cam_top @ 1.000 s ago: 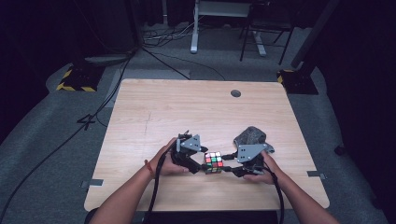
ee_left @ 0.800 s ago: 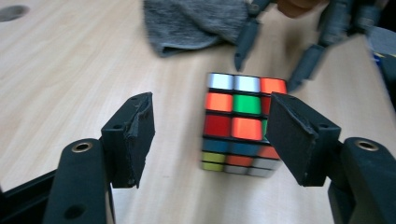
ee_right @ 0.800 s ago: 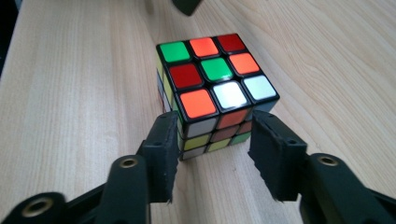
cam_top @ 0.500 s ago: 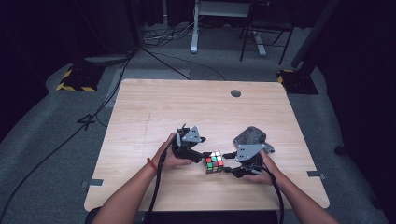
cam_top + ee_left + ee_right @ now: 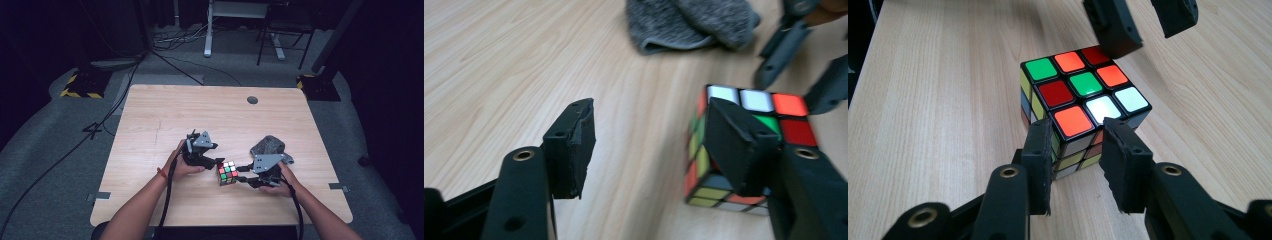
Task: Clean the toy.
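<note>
From the high view, the puzzle cube (image 5: pixel 227 173) sits on the wooden table (image 5: pixel 165 120) near the person's edge, squarely between the two tools: the left gripper (image 5: pixel 214 162) noses in at its left side and the right gripper (image 5: pixel 242 173) reaches in level from its right, a grey cloth (image 5: pixel 268 145) lying just behind the right hand. Over to the left gripper view now, and the cube (image 5: pixel 744 145) is off to the right of this tool's line. The jaws have just been closing, yet the gap between them holds nothing but bare table; the right-hand jaw overlaps the cube's near face, and whether it touches I cannot tell. The cloth (image 5: pixel 691 22) lies beyond. Switch to the right gripper view: the cube (image 5: pixel 1083 100) stands dead ahead, one corner edge pointing straight into the gap, and these jaws have just been closing too, now flanking that corner so snugly they look to be pinching it. The left gripper's tips (image 5: pixel 1140 22) hang just past the far top corner. My read: the right hand is the anchor, and the left must shift sideways onto the cube before any twist.
</note>
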### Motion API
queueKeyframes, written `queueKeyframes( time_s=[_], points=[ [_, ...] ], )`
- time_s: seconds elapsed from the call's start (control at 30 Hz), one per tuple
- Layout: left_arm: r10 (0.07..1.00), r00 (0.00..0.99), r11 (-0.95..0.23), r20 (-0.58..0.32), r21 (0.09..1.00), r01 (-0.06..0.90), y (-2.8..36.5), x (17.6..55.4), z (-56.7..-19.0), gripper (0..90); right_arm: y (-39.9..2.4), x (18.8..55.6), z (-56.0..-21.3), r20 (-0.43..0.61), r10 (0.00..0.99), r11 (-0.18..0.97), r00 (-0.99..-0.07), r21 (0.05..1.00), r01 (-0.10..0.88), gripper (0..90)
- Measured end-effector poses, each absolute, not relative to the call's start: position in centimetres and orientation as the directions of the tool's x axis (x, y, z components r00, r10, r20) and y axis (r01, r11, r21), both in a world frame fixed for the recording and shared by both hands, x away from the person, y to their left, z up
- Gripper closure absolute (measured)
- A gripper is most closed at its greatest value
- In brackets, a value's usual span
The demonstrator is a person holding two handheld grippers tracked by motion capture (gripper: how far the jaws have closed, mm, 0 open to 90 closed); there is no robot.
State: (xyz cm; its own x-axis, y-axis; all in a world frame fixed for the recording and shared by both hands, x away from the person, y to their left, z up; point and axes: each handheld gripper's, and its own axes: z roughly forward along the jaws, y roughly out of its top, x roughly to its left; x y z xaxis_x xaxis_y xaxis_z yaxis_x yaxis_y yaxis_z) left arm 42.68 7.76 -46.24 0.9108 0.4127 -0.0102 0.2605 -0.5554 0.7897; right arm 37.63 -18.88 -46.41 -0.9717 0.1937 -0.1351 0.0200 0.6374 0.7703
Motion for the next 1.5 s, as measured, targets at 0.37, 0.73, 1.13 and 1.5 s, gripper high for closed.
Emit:
queueKeyframes(
  time_s=[0.37,0.73,1.13,1.5],
  points=[
    [0.339,0.941,-0.605,0.003,0.766,0.215,7.7,41.9,-46.0,39.9,-18.6,37.9,-47.6,-0.076,0.2,0.671,-0.977,0.737,0.079,59.6],
    [0.298,0.954,-0.602,-0.017,0.772,0.201,7.9,40.4,-45.2,33.4,-18.7,37.0,-48.3,-0.01,0.246,0.651,-0.969,0.743,0.157,39.0],
    [0.318,0.946,-0.565,-0.066,0.788,0.245,8.2,40.7,-45.8,43.1,-17.0,36.5,-49.1,-0.053,0.292,0.649,-0.955,0.744,0.157,41.0],
    [0.338,0.941,-0.653,-0.006,0.719,0.239,8.1,40.5,-47.2,44.0,-16.7,36.3,-49.4,-0.014,0.31,0.646,-0.951,0.737,0.2,23.9]
  ],
)
